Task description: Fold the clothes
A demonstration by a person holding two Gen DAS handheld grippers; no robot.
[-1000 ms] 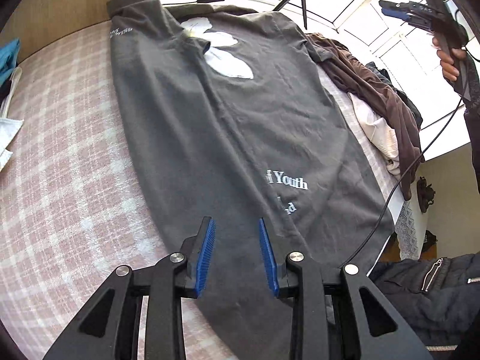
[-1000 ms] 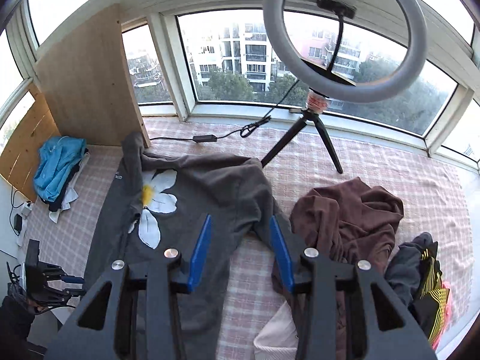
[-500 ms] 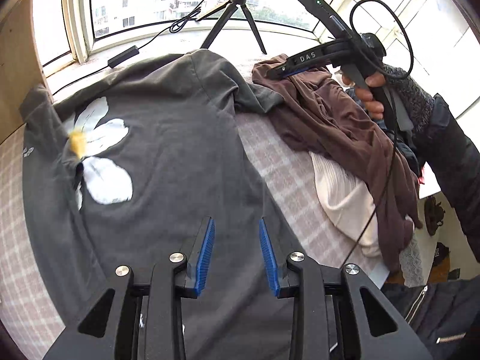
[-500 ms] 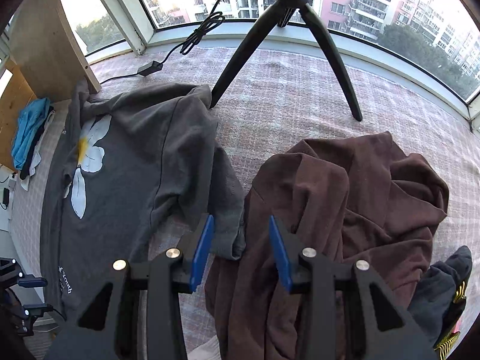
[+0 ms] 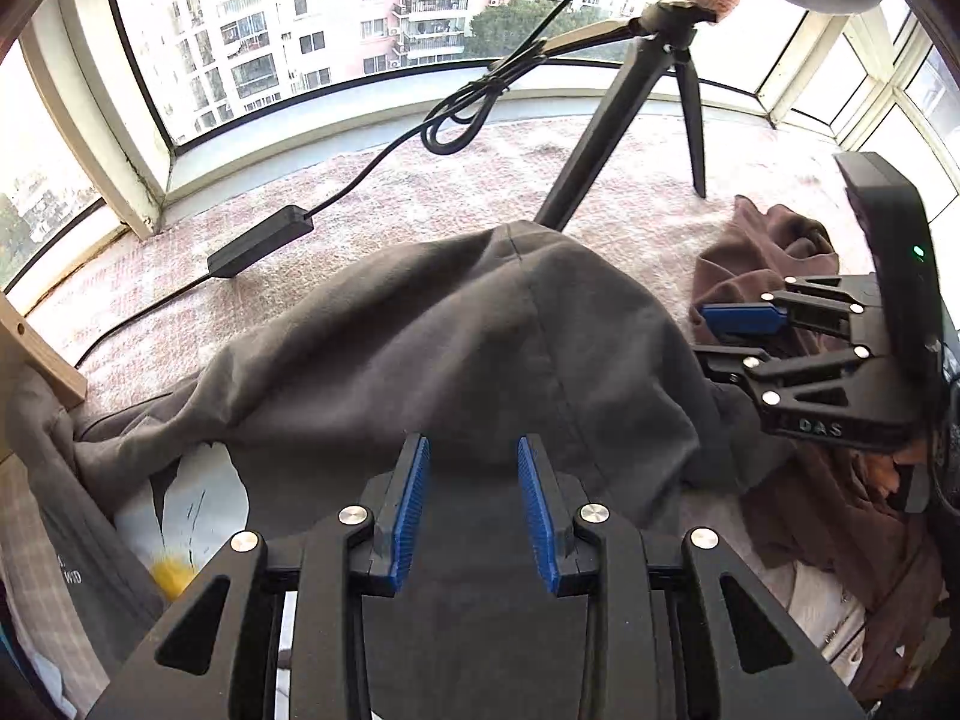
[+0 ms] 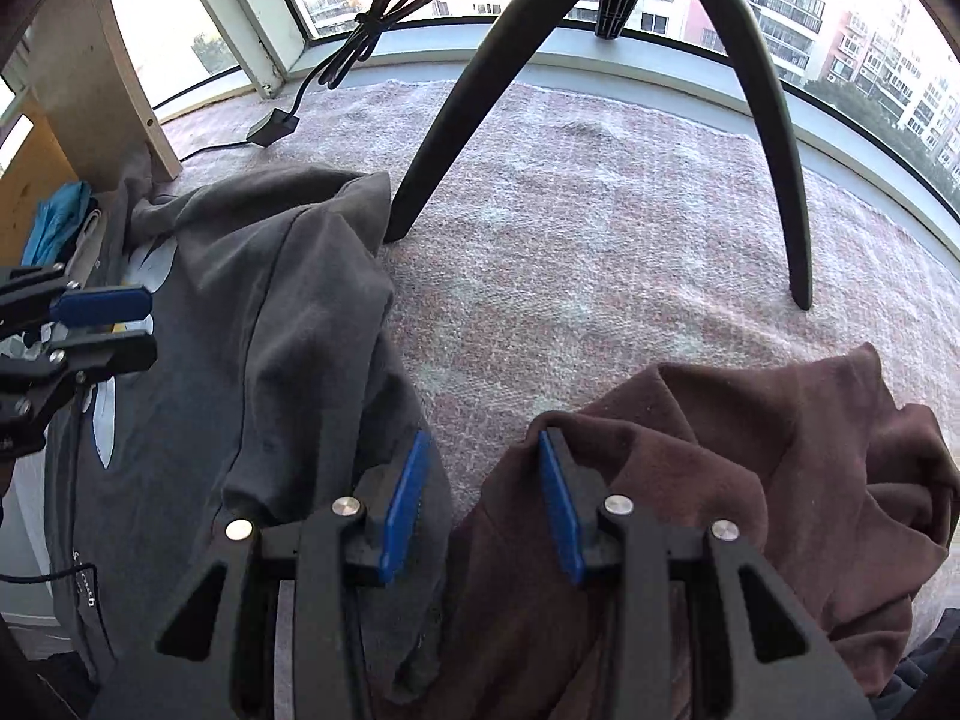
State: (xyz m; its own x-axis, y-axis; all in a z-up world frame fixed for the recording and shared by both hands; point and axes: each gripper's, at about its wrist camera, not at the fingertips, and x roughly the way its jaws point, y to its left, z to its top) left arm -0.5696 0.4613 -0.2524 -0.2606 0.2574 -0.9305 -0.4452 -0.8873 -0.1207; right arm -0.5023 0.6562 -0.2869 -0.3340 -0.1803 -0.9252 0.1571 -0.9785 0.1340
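A grey shirt (white flower print at its left) lies spread on the checked cover. The left gripper hovers over it, jaws apart and empty. The right gripper, also released, sits between shirt and brown garment.

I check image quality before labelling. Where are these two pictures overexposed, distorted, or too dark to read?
Left wrist view: the windows are blown out toward the edges, the sill curves from fisheye distortion, and the grey shirt stays readable, with soft shadow in its folds. Right wrist view: the window is bright at the upper left, the tripod legs bow outward, and the brown garment is dark but its folds show.
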